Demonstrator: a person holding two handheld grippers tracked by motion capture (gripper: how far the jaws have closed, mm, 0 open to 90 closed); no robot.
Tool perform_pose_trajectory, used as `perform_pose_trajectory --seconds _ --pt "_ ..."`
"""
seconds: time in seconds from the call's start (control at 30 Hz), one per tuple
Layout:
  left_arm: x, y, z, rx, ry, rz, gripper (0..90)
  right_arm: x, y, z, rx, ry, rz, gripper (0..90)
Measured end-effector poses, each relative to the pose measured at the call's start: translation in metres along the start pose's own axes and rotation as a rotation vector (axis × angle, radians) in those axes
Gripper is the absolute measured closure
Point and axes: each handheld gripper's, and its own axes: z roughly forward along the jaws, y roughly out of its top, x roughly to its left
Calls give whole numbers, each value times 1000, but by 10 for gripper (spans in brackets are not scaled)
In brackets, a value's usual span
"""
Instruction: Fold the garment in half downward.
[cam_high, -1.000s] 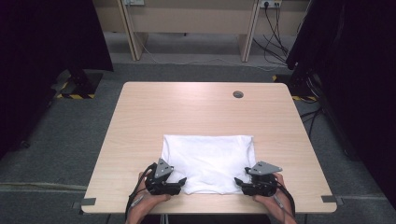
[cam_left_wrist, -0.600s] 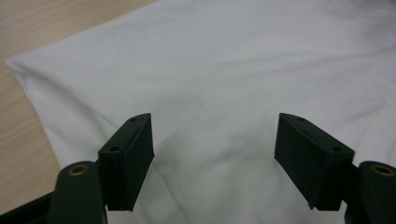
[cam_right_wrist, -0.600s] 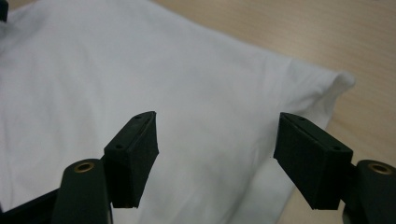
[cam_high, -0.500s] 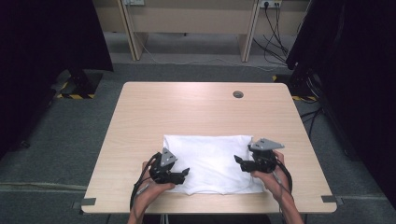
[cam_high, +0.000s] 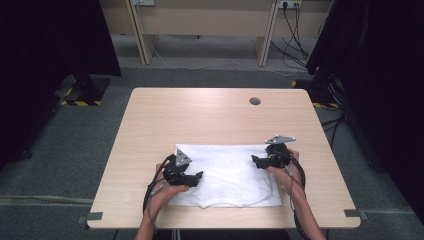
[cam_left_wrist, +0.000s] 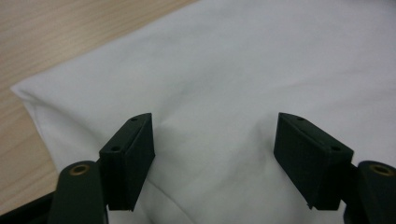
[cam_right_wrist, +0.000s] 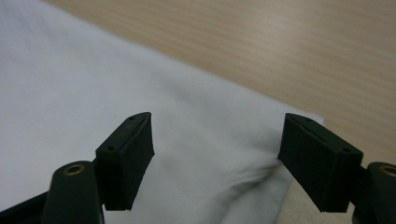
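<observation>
A white cloth (cam_high: 227, 175) lies folded flat on the near half of the wooden table (cam_high: 210, 120). My left gripper (cam_high: 198, 176) hovers over the cloth's left side, pointing right. Its jaws have just been opening and now stand open, with cloth (cam_left_wrist: 233, 60) under them and nothing pinched (cam_left_wrist: 215, 126). My right gripper (cam_high: 254, 160) is over the cloth's far right part, pointing left. It has also been opening and is open (cam_right_wrist: 217, 126) above the cloth (cam_right_wrist: 70, 70), near a corner of it, with bare table (cam_right_wrist: 289, 51) beyond.
A round cable hole (cam_high: 255, 101) sits in the table's far right part. Black cables trail from both grippers over the near edge. Dark curtains stand on both sides, and a desk's legs (cam_high: 142, 45) are on the floor beyond the table.
Both hands have moved from the cloth's near corners towards its far edge, the right one farther. The cloth stays flat on the table.
</observation>
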Motion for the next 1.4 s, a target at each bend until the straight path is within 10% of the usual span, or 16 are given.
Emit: perform_pose_trajectory --seconds 0.43,0.8,1.4 --pt "24 10 15 30 -6 -32 273 -7 -2 11 36 -34 7 211" --pt "17 17 5 -5 9 -34 154 23 -13 -12 18 73 -30 43" --pt "11 -8 -22 -75 26 -97 67 30 -36 -35 -18 68 -33 53"
